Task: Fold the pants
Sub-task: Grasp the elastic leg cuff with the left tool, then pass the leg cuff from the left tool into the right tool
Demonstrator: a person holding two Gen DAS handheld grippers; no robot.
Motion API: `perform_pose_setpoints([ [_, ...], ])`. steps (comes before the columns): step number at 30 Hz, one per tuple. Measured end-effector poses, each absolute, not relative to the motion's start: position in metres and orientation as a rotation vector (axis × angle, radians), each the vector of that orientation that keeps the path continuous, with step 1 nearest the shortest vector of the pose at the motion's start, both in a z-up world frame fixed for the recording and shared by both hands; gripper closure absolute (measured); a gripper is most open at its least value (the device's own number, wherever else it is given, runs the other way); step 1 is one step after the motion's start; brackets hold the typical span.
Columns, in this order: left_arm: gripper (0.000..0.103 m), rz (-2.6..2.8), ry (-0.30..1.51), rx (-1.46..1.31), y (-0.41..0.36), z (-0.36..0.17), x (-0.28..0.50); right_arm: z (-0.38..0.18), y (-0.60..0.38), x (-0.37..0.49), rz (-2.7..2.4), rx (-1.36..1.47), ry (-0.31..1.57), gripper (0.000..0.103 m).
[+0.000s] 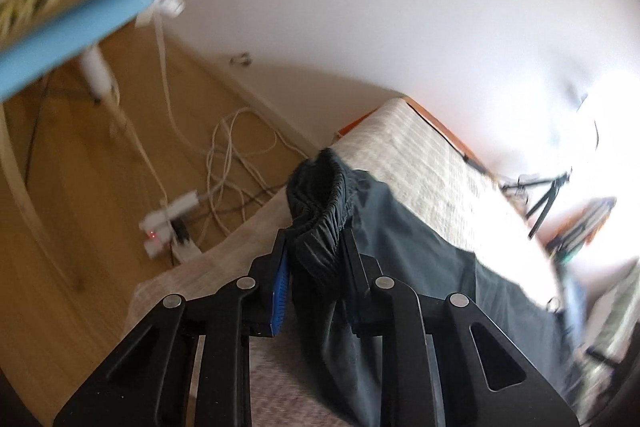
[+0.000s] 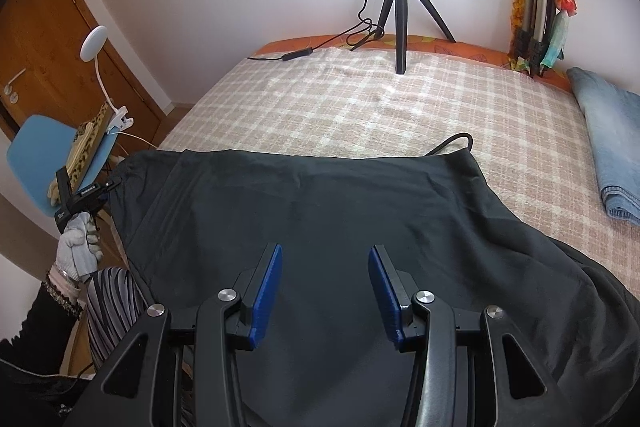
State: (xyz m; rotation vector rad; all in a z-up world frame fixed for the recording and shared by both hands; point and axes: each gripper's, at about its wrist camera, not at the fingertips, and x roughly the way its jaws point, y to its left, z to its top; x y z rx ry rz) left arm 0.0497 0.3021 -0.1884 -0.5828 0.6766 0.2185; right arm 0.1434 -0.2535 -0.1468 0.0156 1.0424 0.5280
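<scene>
Dark pants lie spread across the checked bed cover. In the left wrist view their gathered elastic waistband stands bunched between the blue pads of my left gripper, which is shut on it and holds it raised off the bed. From the right wrist view a gloved hand holds that left gripper at the pants' left corner. My right gripper hovers open over the near middle of the pants, with nothing between its pads.
A black tripod with a bright ring light stands at the bed's far edge, its cable trailing left. Folded blue jeans lie at the right. A blue chair and a clip lamp are at the left; white cables and a power strip are on the floor.
</scene>
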Motion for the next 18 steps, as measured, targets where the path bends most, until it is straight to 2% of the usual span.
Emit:
perform_pose_setpoints([
  [6, 0.082, 0.145, 0.661, -0.308, 0.246, -0.152, 0.057, -0.151, -0.250, 0.141, 0.543, 0.037, 1.058, 0.056],
  [14, 0.082, -0.088, 0.675, -0.004, 0.134, -0.121, 0.068, -0.158, -0.225, 0.145, 0.635, 0.133, 1.075, 0.056],
  [18, 0.082, -0.226, 0.697, 0.043, 0.076, -0.122, 0.068, -0.171, -0.209, 0.147, 0.701, 0.232, 1.114, 0.050],
])
